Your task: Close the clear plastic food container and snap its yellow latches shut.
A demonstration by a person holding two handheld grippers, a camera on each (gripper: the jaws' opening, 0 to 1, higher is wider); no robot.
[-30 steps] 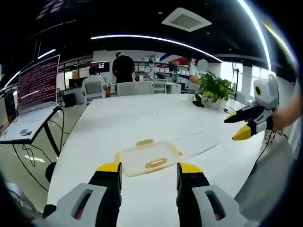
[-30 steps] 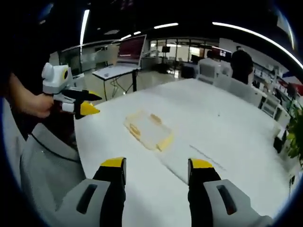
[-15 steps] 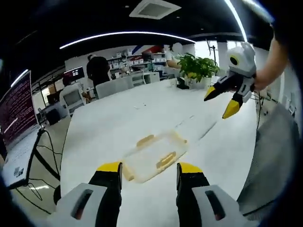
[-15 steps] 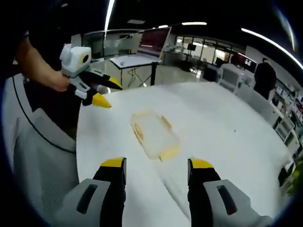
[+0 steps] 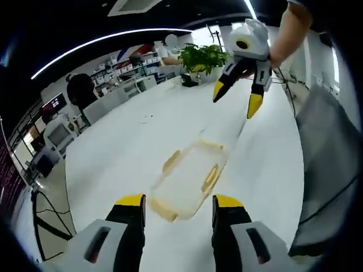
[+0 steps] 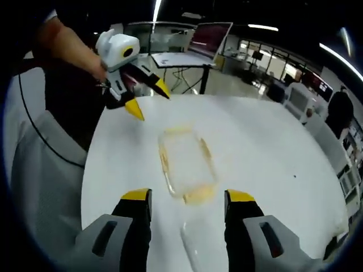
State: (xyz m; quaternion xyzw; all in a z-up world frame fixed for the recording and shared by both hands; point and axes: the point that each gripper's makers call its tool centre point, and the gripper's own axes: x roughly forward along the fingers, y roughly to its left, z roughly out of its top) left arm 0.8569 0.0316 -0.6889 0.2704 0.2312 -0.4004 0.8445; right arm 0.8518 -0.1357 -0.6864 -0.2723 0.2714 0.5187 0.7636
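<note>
container: clear food container lying flat on the white surface, just ahead of both my tongs; nothing touching it
lid: looks to be sitting on the body, but the plastic is see-through and I can't tell if it's fully seated
latches: yellow latches showing along the edges; can't tell whether any is snapped
left tongs: left tongs open, empty, above the near end of the container; in the right gripper view they hang over the far end with jaws apart
right tongs: right tongs open, empty, near end of the container between the tips; in the left gripper view they hover above the far end
step, my read: approach, not in contact yet
risk 1: box is light and the surface is smooth, so a one-sided push on a latch likely slides it instead of snapping; needs the other tongs as a brace
risk 2: if the lid is skewed, a latch may click on one side and pop the opposite corner up
risk 3: rounded tips could slip off the thin latch edge
background: potted plant at the far end, well apart
</note>
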